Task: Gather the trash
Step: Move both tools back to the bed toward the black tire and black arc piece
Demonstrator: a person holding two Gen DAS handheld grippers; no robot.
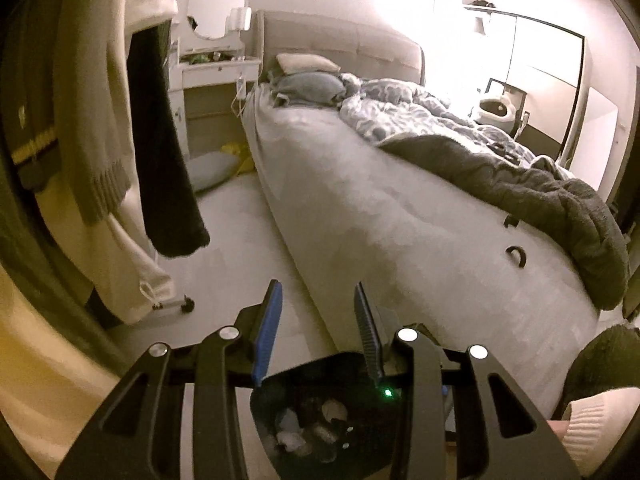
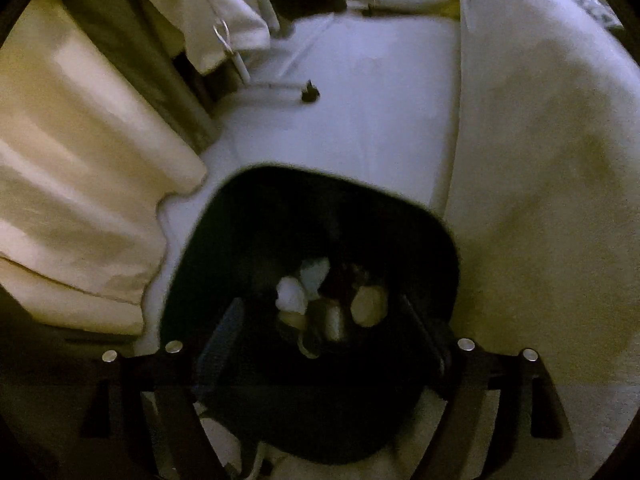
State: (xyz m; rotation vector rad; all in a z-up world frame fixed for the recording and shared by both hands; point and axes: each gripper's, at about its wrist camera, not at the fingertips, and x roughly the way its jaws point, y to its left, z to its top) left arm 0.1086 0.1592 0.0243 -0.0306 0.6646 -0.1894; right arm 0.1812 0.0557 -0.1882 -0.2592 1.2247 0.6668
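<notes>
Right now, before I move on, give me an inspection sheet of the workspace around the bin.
Surface: pale floor between bed and curtain.
Job's things: black trash bin on the floor, crumpled white trash inside.
Clutter: grey cushion and yellow item on the floor near the dresser.
Grippers: left gripper open, empty; right gripper open over the bin, holding nothing.
Cables: white cable hanging beside the bed.
Surroundings: hanging clothes, curtain, dresser.

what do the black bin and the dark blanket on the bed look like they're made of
Black bin: probably matte plastic, judging by its smooth moulded rim and rounded corners. Dark blanket: soft plush or fleece fabric, from its fuzzy, rumpled folds; the exact fibre is unclear.
</notes>
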